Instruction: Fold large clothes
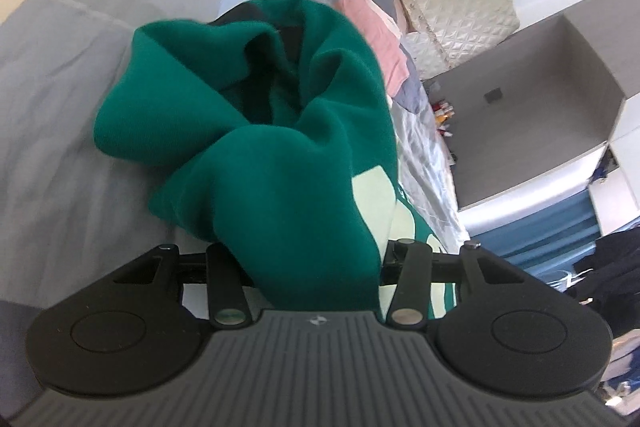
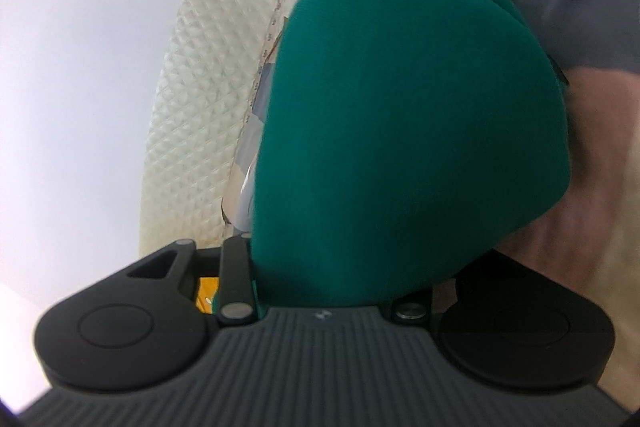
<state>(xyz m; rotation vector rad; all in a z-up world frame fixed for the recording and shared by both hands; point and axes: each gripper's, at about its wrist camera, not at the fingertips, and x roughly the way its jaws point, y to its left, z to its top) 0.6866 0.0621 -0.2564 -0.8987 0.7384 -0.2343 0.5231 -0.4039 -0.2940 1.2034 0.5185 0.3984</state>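
The right tool point(image 2: 340, 291) has a big bunch of green cloth point(image 2: 400, 127) coming out of it. A bumpy cream headboard point(image 2: 208, 107) is behind. A person's arm point(image 2: 592, 163) is beside the cloth.

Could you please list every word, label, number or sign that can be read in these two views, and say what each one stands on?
No text can be read in either view.
Green garment: a large pale print and a row of small pale letters beside it, cut off by folds and too blurred to read.
Left tool, body: a small round emblem, no letters.
Right tool, body: the same small emblem, no letters.
Small bottles beside the bed: labels too small to read.
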